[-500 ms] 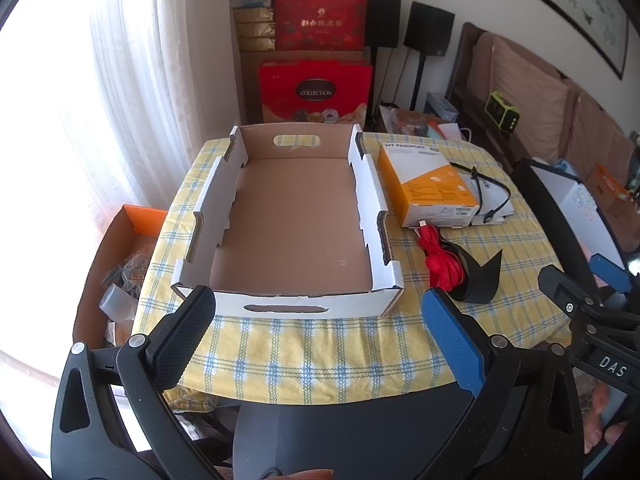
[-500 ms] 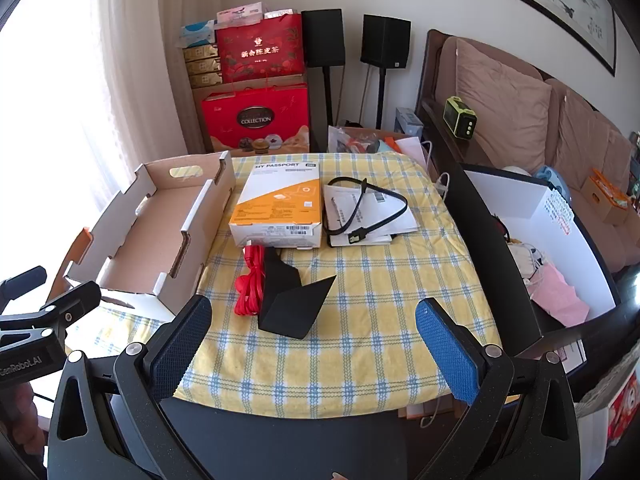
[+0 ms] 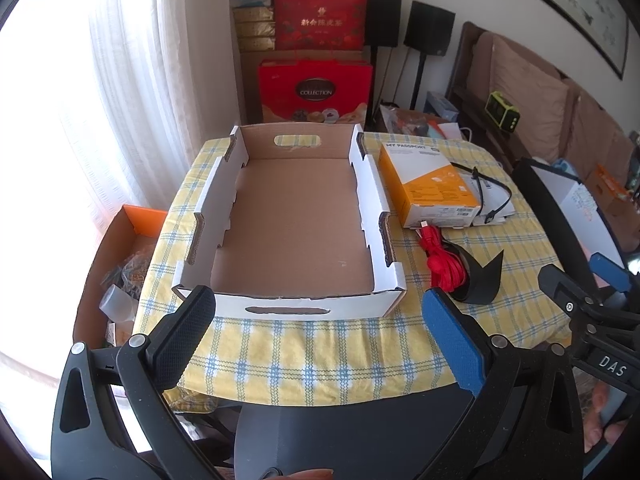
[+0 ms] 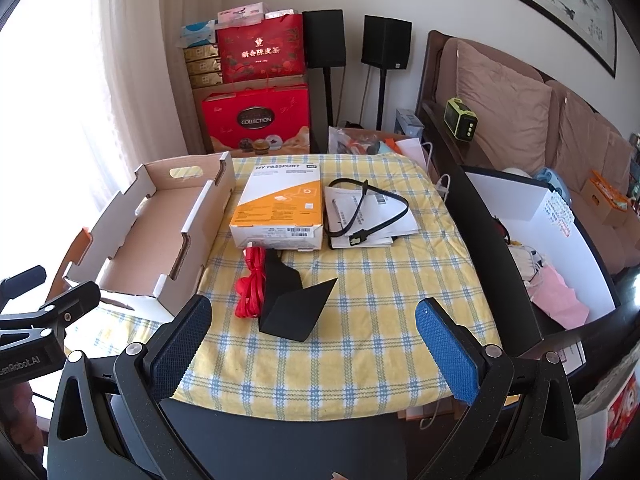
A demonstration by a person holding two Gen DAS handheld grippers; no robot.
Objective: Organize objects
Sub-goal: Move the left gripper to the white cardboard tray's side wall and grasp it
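An empty cardboard tray (image 3: 372, 200) (image 4: 200, 220) sits on the left of the yellow checked table (image 3: 304, 356) (image 4: 360, 344). Right of it lie an orange and white box (image 3: 432, 188) (image 4: 280, 208), a red cable bundle (image 3: 444, 264) (image 4: 252, 284), a black folded card (image 3: 480, 280) (image 4: 292, 304), and a black cable (image 3: 492, 192) (image 4: 368, 212) on papers (image 4: 396, 220). My left gripper (image 3: 320, 336) is open and empty before the tray's near wall. My right gripper (image 4: 316, 344) is open and empty, near the table's front edge, short of the black card.
A black and white bin (image 4: 560, 240) with clothes stands right of the table. An orange-edged box (image 3: 120, 264) of clutter sits on the floor at left. Red gift boxes (image 4: 256, 120), speakers (image 4: 384, 40) and a sofa (image 4: 520, 120) are behind.
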